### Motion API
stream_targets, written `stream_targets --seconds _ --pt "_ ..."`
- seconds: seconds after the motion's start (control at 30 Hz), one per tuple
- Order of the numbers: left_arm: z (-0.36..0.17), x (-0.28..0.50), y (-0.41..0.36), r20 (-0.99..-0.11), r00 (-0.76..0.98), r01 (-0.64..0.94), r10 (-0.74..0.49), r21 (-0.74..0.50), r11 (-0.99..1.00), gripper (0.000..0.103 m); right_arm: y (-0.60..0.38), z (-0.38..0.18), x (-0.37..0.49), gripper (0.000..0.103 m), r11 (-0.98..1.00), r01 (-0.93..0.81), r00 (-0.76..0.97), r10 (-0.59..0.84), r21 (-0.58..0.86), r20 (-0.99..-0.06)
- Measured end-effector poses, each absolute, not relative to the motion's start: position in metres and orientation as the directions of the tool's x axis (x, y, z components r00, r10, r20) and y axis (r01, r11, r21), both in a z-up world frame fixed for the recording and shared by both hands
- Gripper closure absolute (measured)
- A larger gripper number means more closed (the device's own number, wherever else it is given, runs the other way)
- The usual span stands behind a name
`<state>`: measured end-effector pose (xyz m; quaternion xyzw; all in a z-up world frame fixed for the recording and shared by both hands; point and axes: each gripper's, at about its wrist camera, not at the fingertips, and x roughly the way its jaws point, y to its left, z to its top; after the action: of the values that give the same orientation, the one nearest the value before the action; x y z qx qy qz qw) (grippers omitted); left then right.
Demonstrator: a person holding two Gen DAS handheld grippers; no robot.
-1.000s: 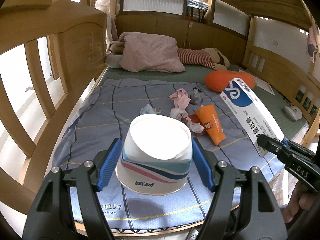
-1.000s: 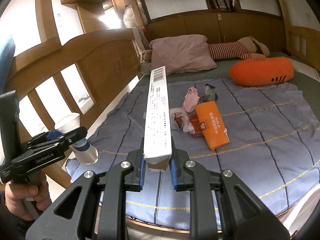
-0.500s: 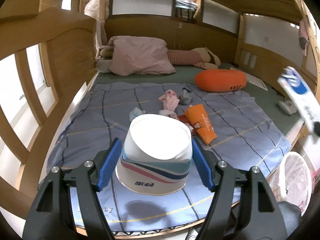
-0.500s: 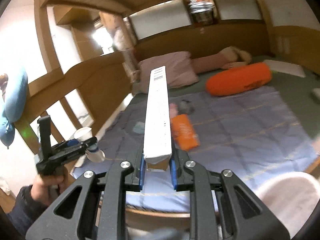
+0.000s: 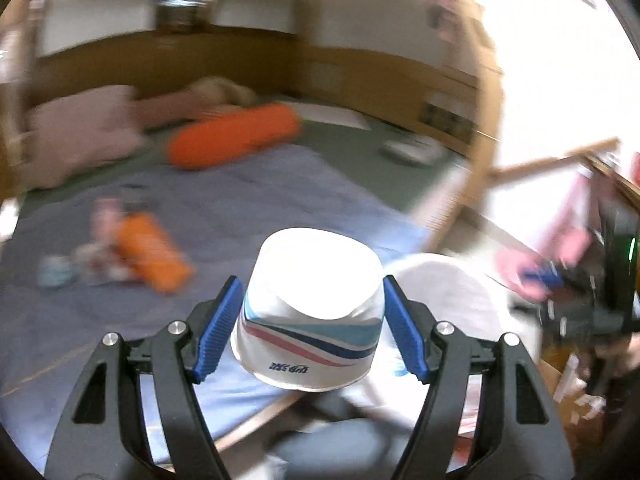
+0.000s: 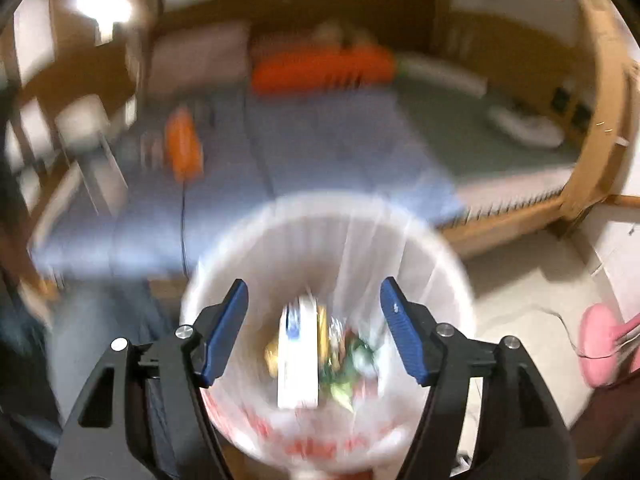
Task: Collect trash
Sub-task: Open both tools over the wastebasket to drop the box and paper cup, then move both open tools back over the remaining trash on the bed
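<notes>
The left gripper pinched an upturned white paper cup, while the right gripper hung with jaws spread above a white-lined round trash bin holding a long white box.

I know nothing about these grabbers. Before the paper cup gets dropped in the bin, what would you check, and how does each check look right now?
1. Left gripper holds the paper cup between both pads: ok.
2. Right gripper open and empty: ok.
3. Long box lies inside the bin: ok.
4. Bin has room for the cup: ok, it looks only part full.
5. Cup over the bin's opening: not ok, the bin sits to its right.
6. Exact gap to the bin rim: cannot tell, the view is blurred.
</notes>
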<state>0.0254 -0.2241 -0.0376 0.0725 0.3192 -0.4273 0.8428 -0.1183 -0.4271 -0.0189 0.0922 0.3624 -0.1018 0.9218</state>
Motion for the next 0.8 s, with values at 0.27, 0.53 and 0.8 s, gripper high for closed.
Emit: stream_targets --seconds 0.27,0.53,0.8 --pt "-0.056 -0.006 -0.306 -0.668 0.229 0.845 -0.708 -0.224 0.486 0.007 -0.444 0.071 -0.18 0.014 0.883 0.328 0.933 -0.247 0.337 -0.261" --pt "-0.027 0.062 -0.172 -0.624 0.493 0.672 -0.606 -0.169 0.721 0.004 -0.384 0.058 -0.113 0.014 0.935 0.162 0.948 -0.059 0.314 -0.313" --pt "-0.017 0.09 0.02 -0.543 0.791 0.244 -0.281 -0.142 0.959 0.003 -0.266 0.024 0.01 0.013 0.971 -0.011 0.91 0.109 0.239 -0.401"
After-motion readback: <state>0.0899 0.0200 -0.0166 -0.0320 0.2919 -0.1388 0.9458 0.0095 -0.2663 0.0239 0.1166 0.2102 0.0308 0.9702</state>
